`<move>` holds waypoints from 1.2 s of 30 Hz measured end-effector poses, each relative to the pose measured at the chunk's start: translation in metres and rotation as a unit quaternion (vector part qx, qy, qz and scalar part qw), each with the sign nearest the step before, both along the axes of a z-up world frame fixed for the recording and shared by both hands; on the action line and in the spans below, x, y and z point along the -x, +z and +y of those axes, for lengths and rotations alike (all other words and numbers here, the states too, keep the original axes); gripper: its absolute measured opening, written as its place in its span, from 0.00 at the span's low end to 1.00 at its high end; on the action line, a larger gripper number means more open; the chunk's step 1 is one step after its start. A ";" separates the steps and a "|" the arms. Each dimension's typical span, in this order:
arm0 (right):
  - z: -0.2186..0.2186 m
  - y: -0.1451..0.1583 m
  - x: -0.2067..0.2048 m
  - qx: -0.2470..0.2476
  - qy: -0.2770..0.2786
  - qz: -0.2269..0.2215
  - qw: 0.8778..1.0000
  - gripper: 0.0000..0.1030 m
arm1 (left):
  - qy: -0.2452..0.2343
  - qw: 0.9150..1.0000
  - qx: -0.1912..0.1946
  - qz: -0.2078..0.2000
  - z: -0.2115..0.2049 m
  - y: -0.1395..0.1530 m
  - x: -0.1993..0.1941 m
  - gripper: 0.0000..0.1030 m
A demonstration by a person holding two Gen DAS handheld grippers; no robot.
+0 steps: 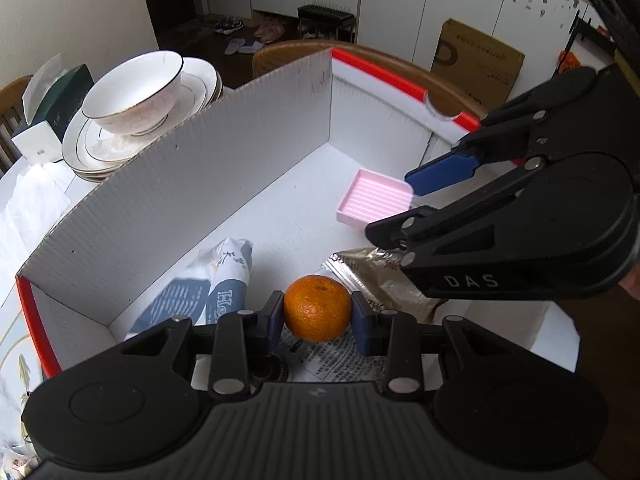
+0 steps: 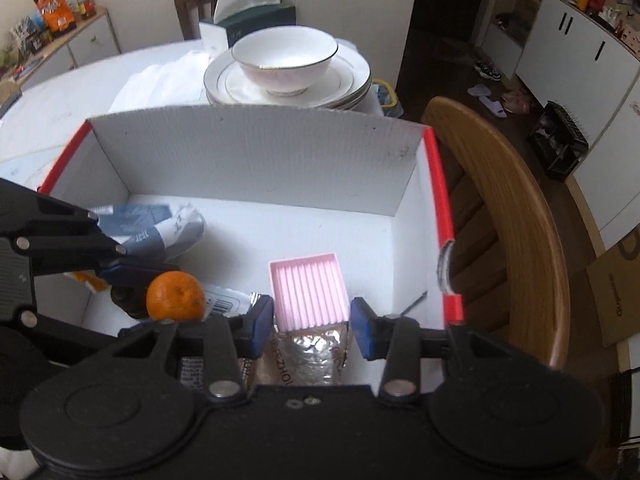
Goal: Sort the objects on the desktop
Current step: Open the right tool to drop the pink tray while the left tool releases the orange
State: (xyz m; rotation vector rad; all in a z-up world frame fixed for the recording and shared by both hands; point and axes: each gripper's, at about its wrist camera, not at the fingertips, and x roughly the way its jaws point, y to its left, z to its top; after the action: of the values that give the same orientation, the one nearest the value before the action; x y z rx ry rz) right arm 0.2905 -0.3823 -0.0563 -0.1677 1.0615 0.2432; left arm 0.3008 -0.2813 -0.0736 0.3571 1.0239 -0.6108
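My left gripper is shut on an orange mandarin and holds it inside a white cardboard box with red edges. The mandarin also shows in the right wrist view. My right gripper is open, its blue pads either side of a pink ridged tray and above a silver foil packet. In the left wrist view the right gripper reaches in from the right over the pink tray and foil packet.
A blue-and-white pouch and printed packets lie on the box floor. A bowl on stacked plates and a green tissue box stand behind the box. A wooden chair is at the right.
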 end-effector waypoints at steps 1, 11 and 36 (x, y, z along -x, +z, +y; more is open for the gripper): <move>0.003 -0.001 -0.001 0.008 0.006 0.004 1.000 0.40 | 0.000 1.000 -0.002 0.003 0.000 -0.002 -0.001 0.33; 0.009 -0.010 -0.004 0.026 0.019 0.021 0.999 0.40 | -0.003 1.000 -0.014 0.024 0.002 -0.013 -0.002 0.33; 0.000 0.035 0.040 -0.026 0.013 -0.028 0.999 0.56 | 0.013 0.996 0.078 -0.042 0.052 0.047 0.040 0.54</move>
State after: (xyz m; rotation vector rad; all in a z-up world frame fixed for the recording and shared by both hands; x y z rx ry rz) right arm 0.2508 -0.3819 -0.0217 -0.1411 0.9964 0.2868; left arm 0.2607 -0.2296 -0.0269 0.2297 0.8930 -0.6424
